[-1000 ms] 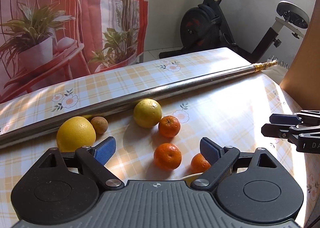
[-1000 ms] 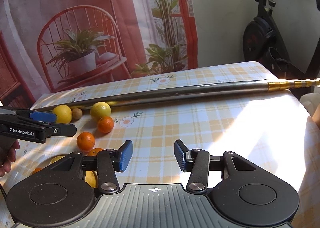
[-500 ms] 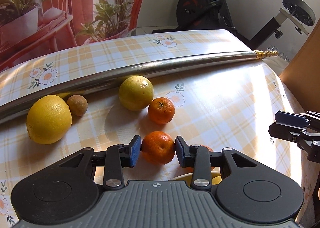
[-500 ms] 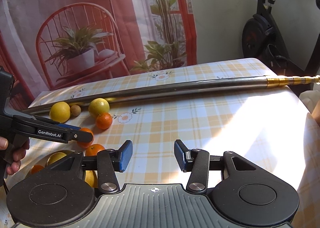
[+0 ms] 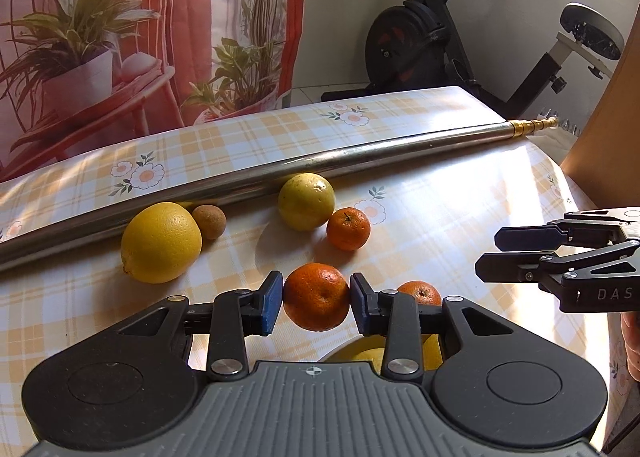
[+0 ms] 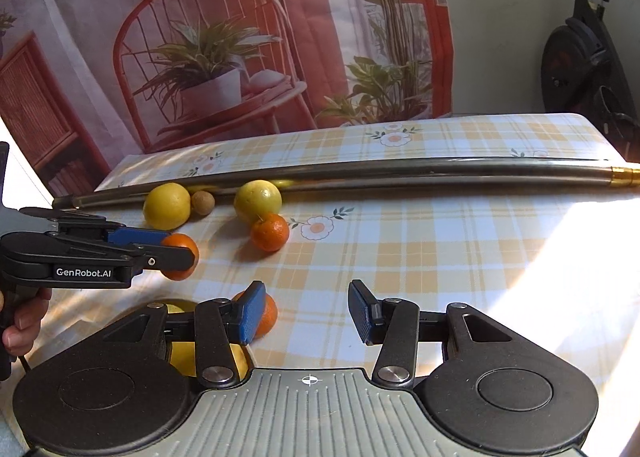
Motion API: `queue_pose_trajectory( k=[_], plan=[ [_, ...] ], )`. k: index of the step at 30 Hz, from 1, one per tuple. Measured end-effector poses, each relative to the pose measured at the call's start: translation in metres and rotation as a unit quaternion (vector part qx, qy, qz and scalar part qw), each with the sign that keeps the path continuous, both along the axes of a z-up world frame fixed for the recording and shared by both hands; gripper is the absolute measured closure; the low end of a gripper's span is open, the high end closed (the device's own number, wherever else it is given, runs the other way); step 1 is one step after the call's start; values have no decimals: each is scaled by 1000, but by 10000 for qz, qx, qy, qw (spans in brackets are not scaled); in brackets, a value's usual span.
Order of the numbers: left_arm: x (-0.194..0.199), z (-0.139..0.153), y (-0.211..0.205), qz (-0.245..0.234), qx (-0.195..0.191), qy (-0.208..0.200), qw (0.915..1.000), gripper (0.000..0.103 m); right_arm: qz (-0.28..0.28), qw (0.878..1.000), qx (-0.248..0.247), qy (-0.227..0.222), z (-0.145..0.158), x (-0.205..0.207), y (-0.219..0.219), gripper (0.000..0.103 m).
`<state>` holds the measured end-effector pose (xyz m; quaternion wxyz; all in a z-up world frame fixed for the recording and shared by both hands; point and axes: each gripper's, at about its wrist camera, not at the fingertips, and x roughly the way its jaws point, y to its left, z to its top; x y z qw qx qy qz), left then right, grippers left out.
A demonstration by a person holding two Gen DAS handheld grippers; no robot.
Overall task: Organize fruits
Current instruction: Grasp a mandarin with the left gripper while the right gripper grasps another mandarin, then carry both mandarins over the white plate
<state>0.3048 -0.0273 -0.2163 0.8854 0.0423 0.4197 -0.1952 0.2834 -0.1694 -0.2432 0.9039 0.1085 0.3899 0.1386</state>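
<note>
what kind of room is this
Most likely a room in a home: an exercise bike stands behind a table with a plaid floral tablecloth, and a curtain printed with a chair and plants hangs at the back.

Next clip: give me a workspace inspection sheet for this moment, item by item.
Surface: table under a checked floral cloth, part sunlit.
Job's things: held mandarin; two more mandarins, two lemons, a small brown fruit lie loose.
Clutter: metal pole across the table.
Grippers: left gripper jaws shut on the held mandarin; right gripper open, empty.
Cables: dark cord by the hand in the right wrist view.
Surroundings: printed curtain, exercise bike.
</note>
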Motion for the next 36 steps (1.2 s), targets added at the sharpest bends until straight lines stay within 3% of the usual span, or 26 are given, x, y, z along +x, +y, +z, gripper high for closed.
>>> queue_pose_trajectory(
  k=[3,8,19,26,36],
  plan=[
    [-14,6,11,139,-58,-124,9998,65,127,9998,65,110,-2,13,13,60],
    [-35,11,26,315,-157,-283,9990,65,133,9957,526,752,-18,37,28,61],
    [-56,13,44,483,-378,-473,9970,65,-351,9803,860,1743,-32,52,32,68],
    [-73,15,49,444,-419,-531,9967,65,-609,9804,893,1646,-26,46,29,71],
    [-101,22,52,498,-542,-563,9957,65,-740,9901,900,778,5,3,21,71]
  ],
)
